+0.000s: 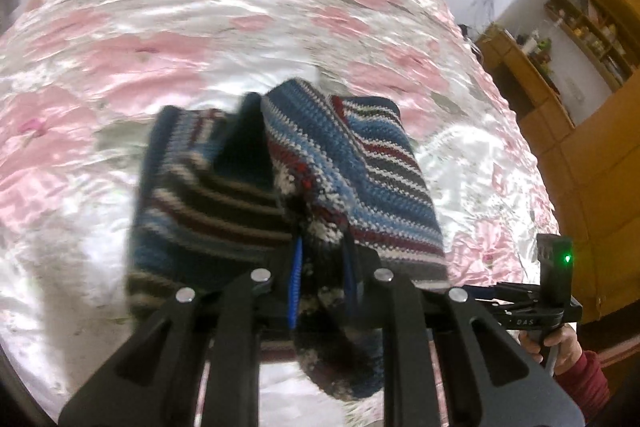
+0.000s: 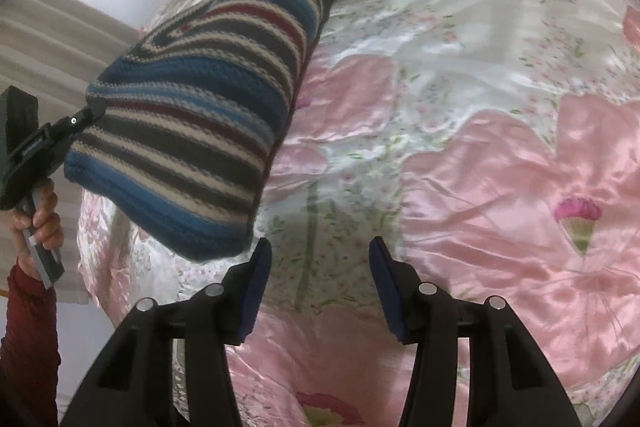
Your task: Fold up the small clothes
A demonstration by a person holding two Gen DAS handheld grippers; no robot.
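A: While L gripper [image 1: 320,263] pinches the striped knit [image 2: 200,99] w/ jaws clamped on a bunched edge, where's it hang?
B: Lifted above the bedspread [image 2: 500,155]. R gripper [image 2: 320,283] empty, jaws wide, low over the bedspread.

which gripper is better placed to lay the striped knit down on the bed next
Left. The left gripper is shut on the striped knit, holding it above the pink bedspread. The right gripper is open and holds nothing.

The striped knit garment [image 1: 288,163] bunches over the left gripper [image 1: 320,283], hiding its fingertips and blurring on its left side. Shelf items [image 1: 580,31] beyond the bedspread [image 1: 200,7] are too small to identify.
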